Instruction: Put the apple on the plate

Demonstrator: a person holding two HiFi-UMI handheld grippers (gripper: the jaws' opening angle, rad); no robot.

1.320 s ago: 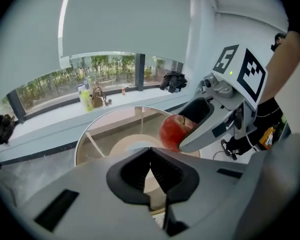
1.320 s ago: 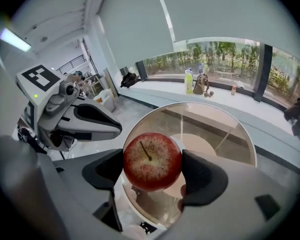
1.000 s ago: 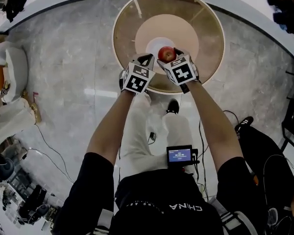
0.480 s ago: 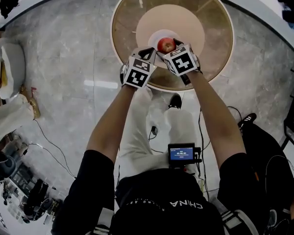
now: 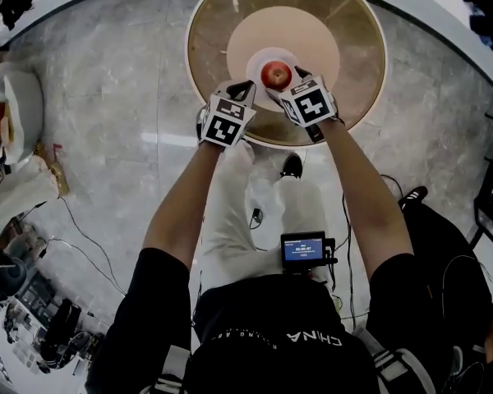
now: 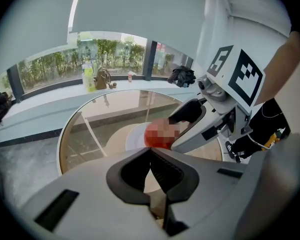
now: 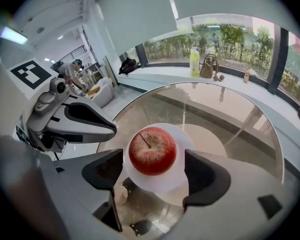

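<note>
Head view shows the apple (image 5: 276, 75) farther in over the counter (image 5: 214, 23) than a second ago: it was then held near the close rim of the white plate (image 5: 259, 60) and now sits over its middle. The right hand-held gripper (image 5: 281, 80) has gone with it. In the right gripper view its jaws stand apart, a thin gap showing on each side of the apple (image 7: 152, 150), so it grips nothing. The fruit looks to rest, stem up, on the plate (image 7: 182, 134) by its own weight. By that reading the placing is done, and only drawing back is left.

The left hand-held gripper (image 5: 243, 90) hovers just left of the plate, its jaws closed together on nothing. It is close enough to the right one that a sideways retreat could knock it; backing straight toward the person looks safest. A bottle (image 7: 195, 62) and a bag (image 7: 208, 66) stand on the far window ledge, well apart.
</note>
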